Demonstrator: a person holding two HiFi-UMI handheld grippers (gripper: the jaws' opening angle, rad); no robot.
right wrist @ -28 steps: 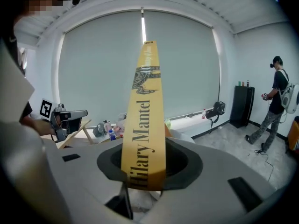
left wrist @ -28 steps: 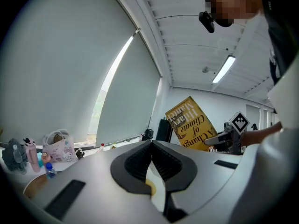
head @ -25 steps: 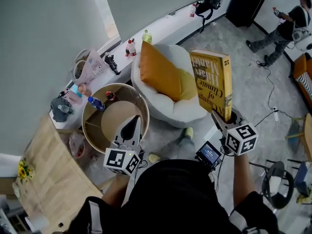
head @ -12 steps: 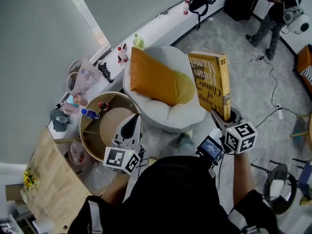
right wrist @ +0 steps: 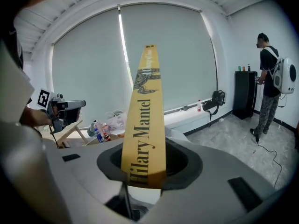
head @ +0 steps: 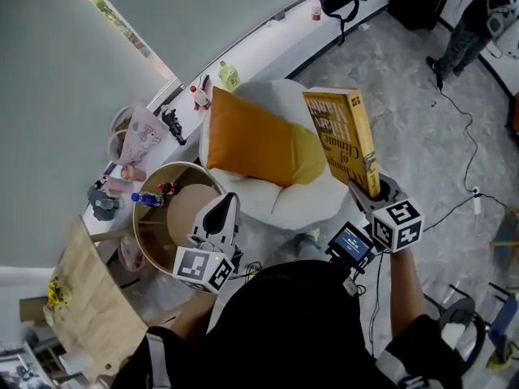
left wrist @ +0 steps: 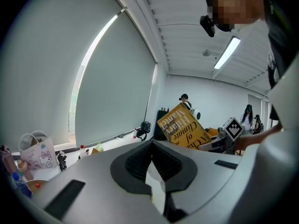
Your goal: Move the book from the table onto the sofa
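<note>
The thick yellow hardcover book (head: 339, 136) is held in the air, not on any desk and not yet on the sofa. It is clamped at its lower end by the right gripper (head: 371, 191). In the right gripper view the spine, w/ black lettering, is seen standing up between the two jaws, which are pressed on the covers from both sides. In the head view the book is approx. upright, leaned a little to the left, and it overlaps the right edge of the round white sofa (head: 296, 205). Whether it is over the seat or over the floor beside it cannot be told. An orange cushion (head: 251, 140) is laid on that sofa. The left gripper (head: 226, 203) is seen lower left of the book, well apart from it — its jaws are together and nothing is between them. Beneath it a round beige desk (head: 182, 205) w/ small bottles at its edge is seen. A 2nd person (head: 474, 14) is seen at the far upper right, on the grey floor.
</note>
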